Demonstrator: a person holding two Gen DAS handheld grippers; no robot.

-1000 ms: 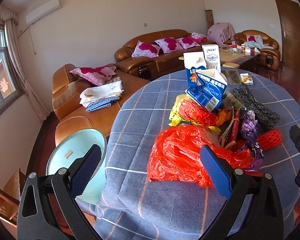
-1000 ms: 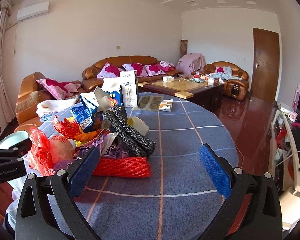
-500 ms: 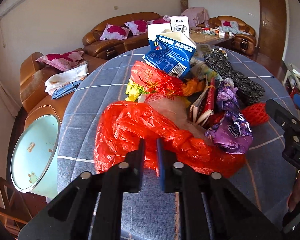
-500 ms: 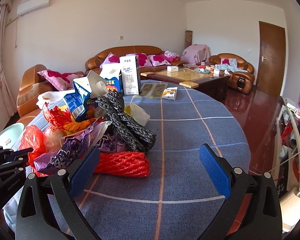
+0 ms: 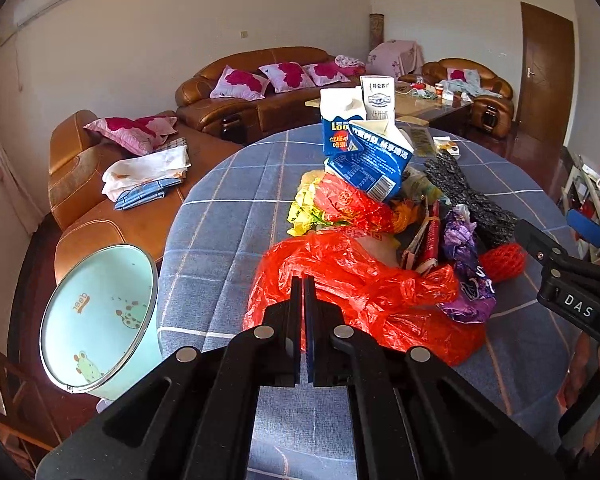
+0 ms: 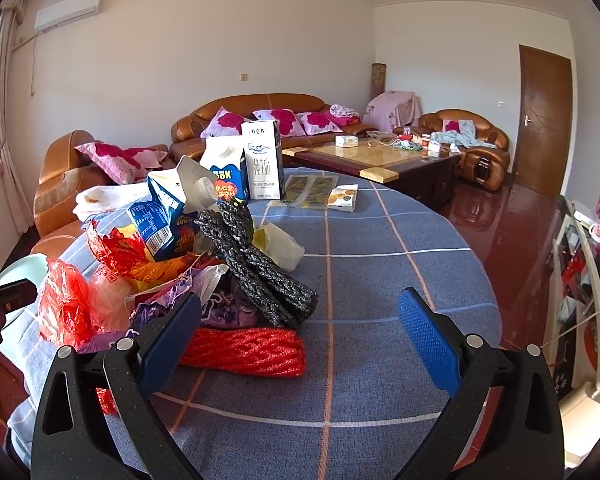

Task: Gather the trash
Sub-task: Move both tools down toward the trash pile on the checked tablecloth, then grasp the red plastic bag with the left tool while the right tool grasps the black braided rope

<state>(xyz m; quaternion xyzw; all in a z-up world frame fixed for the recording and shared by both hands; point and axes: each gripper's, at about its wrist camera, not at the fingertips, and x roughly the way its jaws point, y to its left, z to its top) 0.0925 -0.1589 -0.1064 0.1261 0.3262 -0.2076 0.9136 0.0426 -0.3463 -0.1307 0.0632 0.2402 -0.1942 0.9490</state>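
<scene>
A heap of trash lies on the round table [image 5: 228, 216]: a red plastic bag [image 5: 364, 292], blue milk cartons [image 5: 376, 160], a black net [image 5: 468, 200], a red net roll [image 6: 244, 346] and purple wrappers [image 5: 460, 240]. My left gripper [image 5: 302, 280] is over the red bag's near side. Its jaws are almost together, just opening by a sliver, and the tips seem to pinch a fold of the bag. My right gripper [image 6: 298, 296] stands open, low over the cloth to the right of the heap, with nothing between its pads. The red net roll lies just beyond its left finger.
A pale green bin [image 5: 96, 312] stands on the floor at the table's left edge, mouth tilted towards me. Brown sofas [image 5: 260, 92] and a coffee table [image 6: 380, 156] fill the room behind. Flat packets [image 6: 342, 198] lie on the far cloth.
The left gripper, wide open a second ago, has closed and come down onto the red bag's near side. The right gripper has stayed open and barely moved.
</scene>
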